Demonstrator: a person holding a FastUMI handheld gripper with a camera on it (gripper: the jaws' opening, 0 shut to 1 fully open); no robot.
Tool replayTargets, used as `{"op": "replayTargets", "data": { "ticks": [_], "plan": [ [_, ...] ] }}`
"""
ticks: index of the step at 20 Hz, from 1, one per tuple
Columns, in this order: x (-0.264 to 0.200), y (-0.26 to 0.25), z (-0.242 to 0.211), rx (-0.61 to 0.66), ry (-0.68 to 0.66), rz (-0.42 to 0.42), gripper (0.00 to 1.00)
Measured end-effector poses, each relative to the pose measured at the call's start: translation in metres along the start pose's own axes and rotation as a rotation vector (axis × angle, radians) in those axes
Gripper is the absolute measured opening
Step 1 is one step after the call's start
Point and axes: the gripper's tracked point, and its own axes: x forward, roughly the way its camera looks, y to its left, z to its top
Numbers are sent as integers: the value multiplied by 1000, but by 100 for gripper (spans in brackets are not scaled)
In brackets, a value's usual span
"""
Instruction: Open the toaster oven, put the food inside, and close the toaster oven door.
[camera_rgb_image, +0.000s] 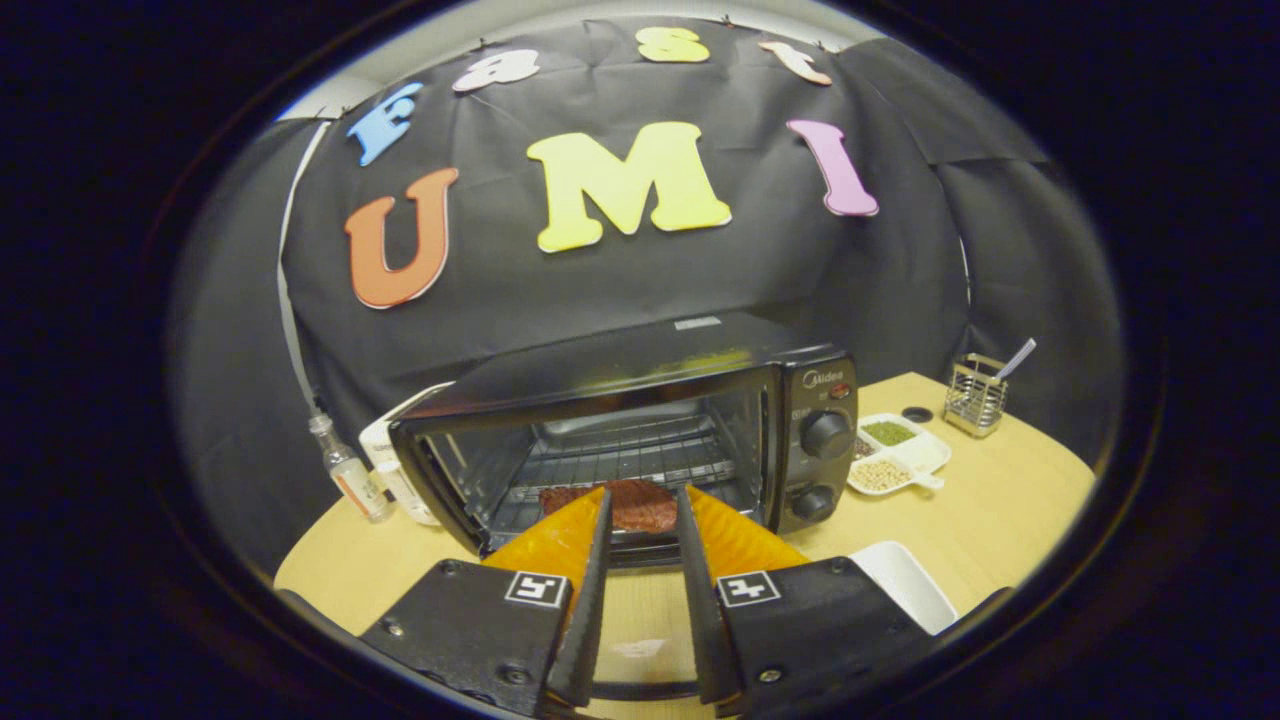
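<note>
Gripper: the gripper sits low in the middle of the frame, pointing at the oven mouth; its two fingers are spread a little, with a gap between the tips, and whether they press on anything cannot be told.
Food: a reddish-brown slab, the food, lies at the front of the oven opening, right at the fingertips and showing between them.
Toaster oven: the toaster oven stands in the middle of the frame on the wooden table, its mouth open toward the camera, wire rack visible inside.
Door: the door hangs down flat under the fingers, with orange showing to either side of them.
Knobs: two dark knobs stacked on the oven's right panel.
Right of oven: a white divided dish with green and pale grains, touching or just beside the oven's side; beyond it a small dark round cap and a wire holder with a utensil in it, toward the right middle.
Lower right: a white rectangular tray, just beside the gripper body.
Left of oven: a clear small bottle and a white container, close against the oven's left corner.
In the way: nothing stands between the fingers and the oven mouth.
</note>
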Motion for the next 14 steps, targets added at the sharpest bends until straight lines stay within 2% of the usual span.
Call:
{"op": "replayTargets", "data": {
  "ticks": [4, 8, 11, 14],
  "plan": [
    [-53, 19, 2, -67, -45, 44, 51],
    [-87, 32, -25, -100, -13, 67, 79],
    [-92, 25, -61, -121, 69, 59, 100],
    [-94, 15, -101, -93, 182, 42, 100]
  ]
}}
